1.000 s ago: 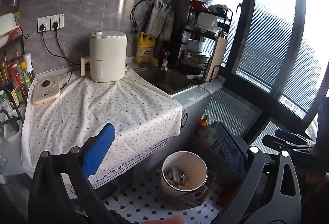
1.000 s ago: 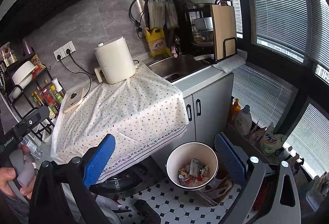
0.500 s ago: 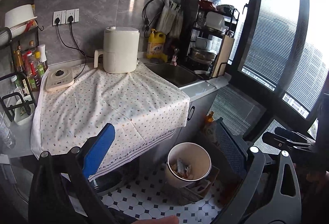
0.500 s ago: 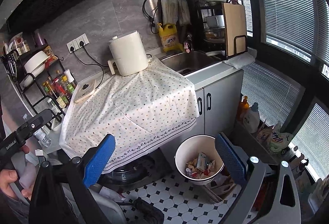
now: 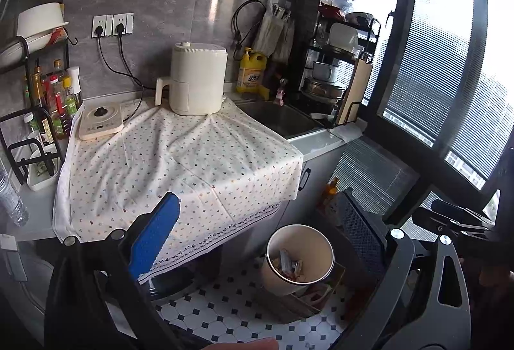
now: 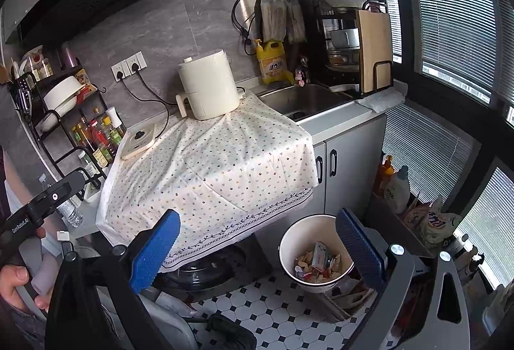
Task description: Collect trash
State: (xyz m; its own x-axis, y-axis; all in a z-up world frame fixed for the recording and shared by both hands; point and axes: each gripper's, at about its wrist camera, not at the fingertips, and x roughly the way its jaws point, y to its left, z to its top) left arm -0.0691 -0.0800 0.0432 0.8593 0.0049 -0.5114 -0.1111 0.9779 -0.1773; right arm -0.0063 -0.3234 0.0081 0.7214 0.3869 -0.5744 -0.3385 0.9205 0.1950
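Observation:
A white trash bin [image 5: 300, 257] stands on the tiled floor below the counter, with wrappers and scraps [image 6: 318, 263] inside; it also shows in the right wrist view [image 6: 298, 237]. My left gripper [image 5: 257, 237] is open and empty, held high above the floor, left of the bin. My right gripper [image 6: 257, 240] is open and empty, also well above the bin. The dotted cloth [image 5: 180, 163] on the counter carries no loose trash that I can see.
A white air fryer [image 5: 196, 82] and a small induction plate [image 5: 99, 122] sit on the cloth. The sink [image 6: 305, 99] and dish rack [image 6: 353, 38] are to the right, a bottle rack [image 5: 48, 106] to the left. Bottles [image 6: 395, 186] line the window ledge.
Both cameras have pulled back and up from the counter, so more of the wall and the left rack shows. Both grippers stayed open and empty.

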